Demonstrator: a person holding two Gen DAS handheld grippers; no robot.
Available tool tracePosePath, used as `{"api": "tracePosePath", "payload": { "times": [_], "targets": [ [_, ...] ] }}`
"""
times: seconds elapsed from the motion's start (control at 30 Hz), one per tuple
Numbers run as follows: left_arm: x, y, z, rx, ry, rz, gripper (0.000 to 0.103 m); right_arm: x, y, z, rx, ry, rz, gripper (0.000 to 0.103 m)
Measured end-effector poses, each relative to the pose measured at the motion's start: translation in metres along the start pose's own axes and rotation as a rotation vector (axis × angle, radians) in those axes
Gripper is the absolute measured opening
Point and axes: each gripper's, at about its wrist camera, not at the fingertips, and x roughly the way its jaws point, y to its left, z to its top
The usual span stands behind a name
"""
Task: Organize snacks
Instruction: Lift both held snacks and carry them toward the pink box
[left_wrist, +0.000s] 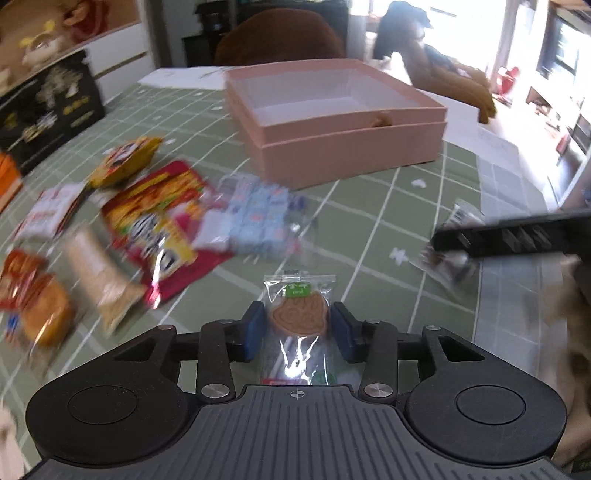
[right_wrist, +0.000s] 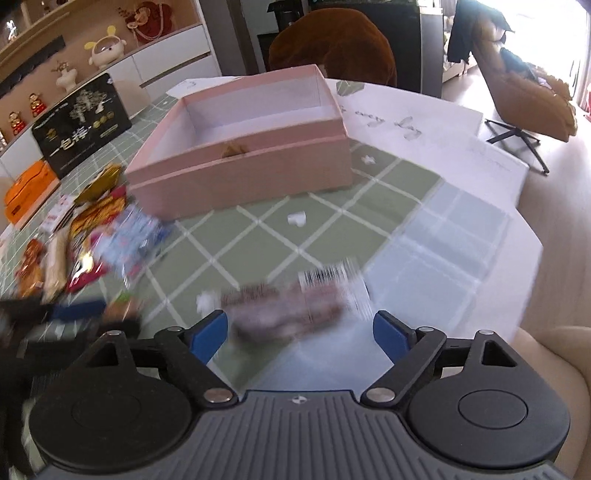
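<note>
Checked green cloth (left_wrist: 369, 229) | rectangular pink box (left_wrist: 332, 122) | crinkly clear cookie packet (left_wrist: 299, 314)

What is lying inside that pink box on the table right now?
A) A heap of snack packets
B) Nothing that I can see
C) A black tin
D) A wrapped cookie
B: both views show only the bare white inside of the pink box; the snack packets lie on the tablecloth beside it.
</note>
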Motion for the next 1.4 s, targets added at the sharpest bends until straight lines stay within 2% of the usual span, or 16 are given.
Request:
{"api": "tracePosePath", "payload": {
  "times": [0.13, 0.23, 0.3, 0.4, 0.53, 0.7, 0.8, 0.83, 0.87, 0.93, 1.03, 1.4],
  "targets": [
    [-0.008, 0.004, -0.009, -0.03, 0.007, 0.005, 0.046, 0.022, 0.018, 0.017, -0.032, -0.018, -0.026, 0.095],
    [-0.012, 0.006, -0.012, -0.043, 0.016, -0.009, 0.046, 0.032, 0.039, 0.014, -0.154, -0.034, -0.066, 0.094],
    [-0.015, 0.009, -0.015, -0.059, 0.017, -0.022, 0.046, 0.028, 0.046, 0.003, -0.23, -0.053, -0.039, 0.094],
    [-0.017, 0.009, -0.02, -0.077, 0.008, -0.026, 0.047, 0.013, 0.038, -0.016, -0.28, -0.057, 0.018, 0.096],
    [-0.017, 0.001, -0.023, -0.066, -0.005, 0.0, 0.048, -0.003, 0.015, -0.033, -0.27, -0.073, 0.025, 0.099],
    [-0.016, -0.002, -0.021, -0.063, 0.006, 0.019, 0.049, 0.002, 0.012, -0.018, -0.221, -0.039, 0.018, 0.097],
    [-0.016, -0.001, -0.02, -0.062, 0.016, 0.011, 0.049, 0.011, 0.02, -0.008, -0.19, -0.051, 0.021, 0.087],
    [-0.016, -0.001, -0.02, -0.061, 0.02, 0.011, 0.049, 0.014, 0.025, -0.005, -0.199, -0.052, 0.008, 0.073],
    [-0.016, -0.001, -0.019, -0.061, 0.024, 0.011, 0.049, 0.014, 0.031, -0.003, -0.223, -0.049, 0.006, 0.053],
    [-0.016, -0.001, -0.019, -0.065, 0.025, 0.014, 0.049, 0.01, 0.039, -0.003, -0.277, -0.028, 0.034, 0.039],
    [-0.016, -0.003, -0.019, -0.064, 0.021, 0.023, 0.05, 0.002, 0.037, -0.006, -0.279, 0.004, 0.085, 0.039],
    [-0.016, -0.003, -0.02, -0.074, 0.017, 0.022, 0.05, -0.02, 0.018, -0.014, -0.216, 0.002, 0.078, 0.038]
  ]
}}
